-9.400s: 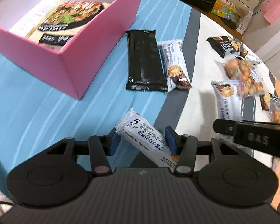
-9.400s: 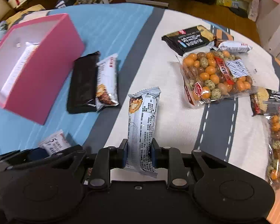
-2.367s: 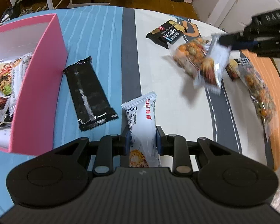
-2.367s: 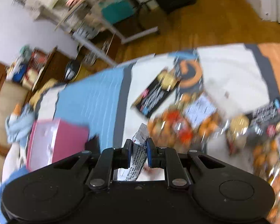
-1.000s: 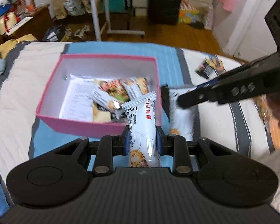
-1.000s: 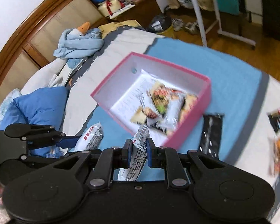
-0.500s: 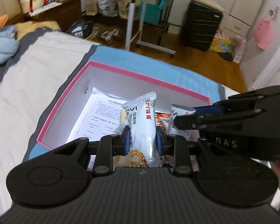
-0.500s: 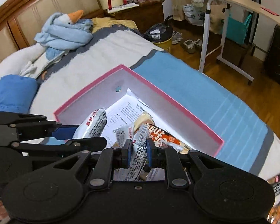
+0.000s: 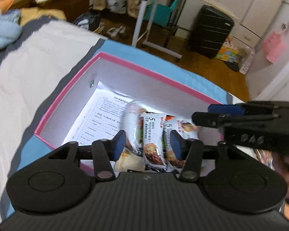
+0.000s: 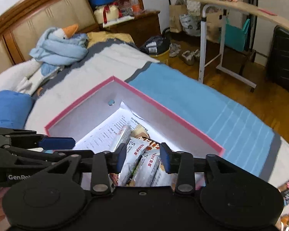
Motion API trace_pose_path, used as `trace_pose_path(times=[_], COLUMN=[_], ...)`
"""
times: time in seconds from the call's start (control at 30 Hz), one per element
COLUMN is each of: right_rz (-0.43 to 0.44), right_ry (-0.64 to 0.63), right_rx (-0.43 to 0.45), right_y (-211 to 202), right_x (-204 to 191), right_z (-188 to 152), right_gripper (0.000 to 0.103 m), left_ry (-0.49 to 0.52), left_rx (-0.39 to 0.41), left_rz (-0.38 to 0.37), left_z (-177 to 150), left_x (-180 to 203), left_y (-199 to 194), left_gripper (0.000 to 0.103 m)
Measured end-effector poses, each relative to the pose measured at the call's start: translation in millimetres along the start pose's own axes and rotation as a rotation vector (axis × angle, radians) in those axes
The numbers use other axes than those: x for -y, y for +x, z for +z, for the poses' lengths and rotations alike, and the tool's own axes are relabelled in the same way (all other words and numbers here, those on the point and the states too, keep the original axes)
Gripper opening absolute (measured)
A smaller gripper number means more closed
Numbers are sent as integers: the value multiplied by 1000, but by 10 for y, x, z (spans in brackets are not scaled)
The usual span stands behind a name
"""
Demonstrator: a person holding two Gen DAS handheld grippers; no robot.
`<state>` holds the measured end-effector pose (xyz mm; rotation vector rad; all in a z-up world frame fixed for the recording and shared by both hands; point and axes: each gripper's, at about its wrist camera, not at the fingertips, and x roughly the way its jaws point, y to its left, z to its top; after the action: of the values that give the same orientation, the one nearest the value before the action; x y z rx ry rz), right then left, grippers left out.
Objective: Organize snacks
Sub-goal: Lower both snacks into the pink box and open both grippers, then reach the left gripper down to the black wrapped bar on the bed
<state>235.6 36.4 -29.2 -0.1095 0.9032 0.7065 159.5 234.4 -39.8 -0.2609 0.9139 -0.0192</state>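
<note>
Both grippers are held over the pink box (image 9: 71, 96) at frame centre. The left gripper (image 9: 147, 144) is seen opening, its white snack bar (image 9: 153, 138) let go between the unclenched pads, among the packets inside. The right gripper (image 10: 142, 158) is likewise opening, its pads clear of the snack packets (image 10: 144, 165) below.

Both wrist views look steeply down (close) into pink box (image 9: 71, 84).

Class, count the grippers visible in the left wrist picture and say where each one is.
2: the left gripper at bottom centre over the pink box, the right gripper reaching in from the right.
</note>
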Motion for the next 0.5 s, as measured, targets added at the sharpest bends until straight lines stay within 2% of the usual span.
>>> trace_pose_path(times=[0.1, 0.27, 0.37, 0.5], right_rz=[-13, -39, -55, -70], right_ry=[-31, -61, -80, -126], right_rx=[32, 85, 109, 135], right_y=[-320, -907, -1212, -1527], right_x=[53, 201, 280, 371], right_z=[-61, -243, -355, -498], right_gripper=[48, 53, 54, 64], left_ry=[54, 136, 185, 223], left_rx=[12, 4, -9, -55], left_rz=[-27, -66, -102, -143], left_z=[-39, -119, -168, -240], left_x=[170, 543, 831, 1189], left_y=[-254, -604, -737, -811], left_gripper=[64, 70, 73, 74])
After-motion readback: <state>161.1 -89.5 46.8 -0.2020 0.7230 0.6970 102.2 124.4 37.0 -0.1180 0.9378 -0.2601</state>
